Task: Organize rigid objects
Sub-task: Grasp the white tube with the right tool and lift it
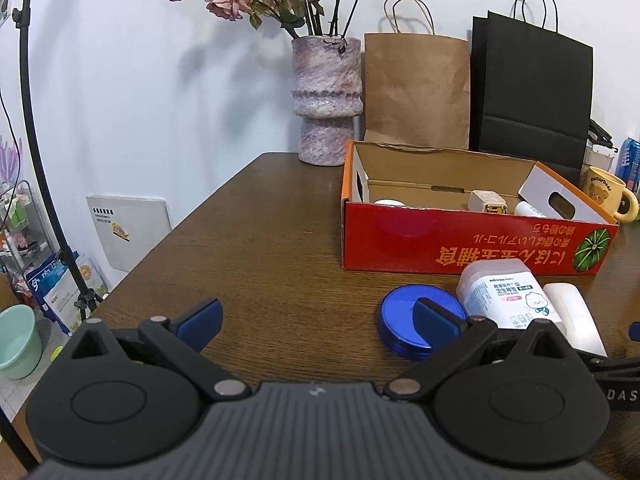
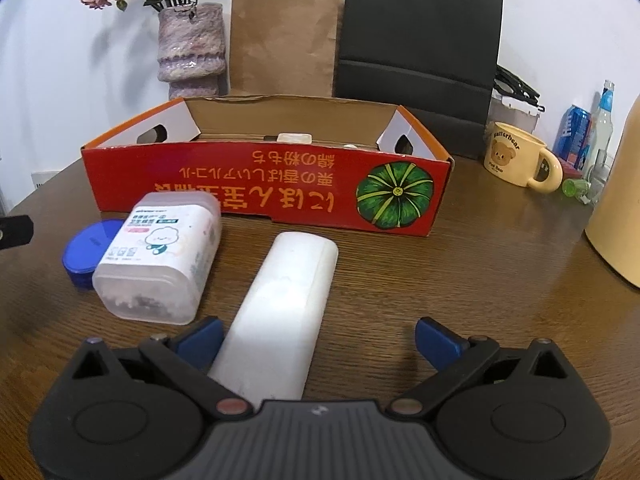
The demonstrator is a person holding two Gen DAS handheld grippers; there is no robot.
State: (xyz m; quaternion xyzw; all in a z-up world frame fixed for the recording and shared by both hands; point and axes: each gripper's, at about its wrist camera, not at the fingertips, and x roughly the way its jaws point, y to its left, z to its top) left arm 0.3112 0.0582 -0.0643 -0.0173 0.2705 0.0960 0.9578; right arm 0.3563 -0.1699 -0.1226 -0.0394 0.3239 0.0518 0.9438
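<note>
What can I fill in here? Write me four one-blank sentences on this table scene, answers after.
1. The round tin beside the cotton swab box is ____ in colour.
2. The red cardboard box bears a picture of a green ____.
3. The right gripper has its jaws ____.
4. The mug shows a ____.

Answers: blue; pumpkin; open; bear

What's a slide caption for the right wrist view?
Open right gripper straddles white case before red box.

The left gripper [image 1: 318,322] sits low in the frame with its two blue fingers [image 1: 202,320] spread wide apart, holding nothing. The right gripper [image 2: 318,338] also sits at the bottom of its frame, its blue fingers [image 2: 438,340] wide apart.
</note>
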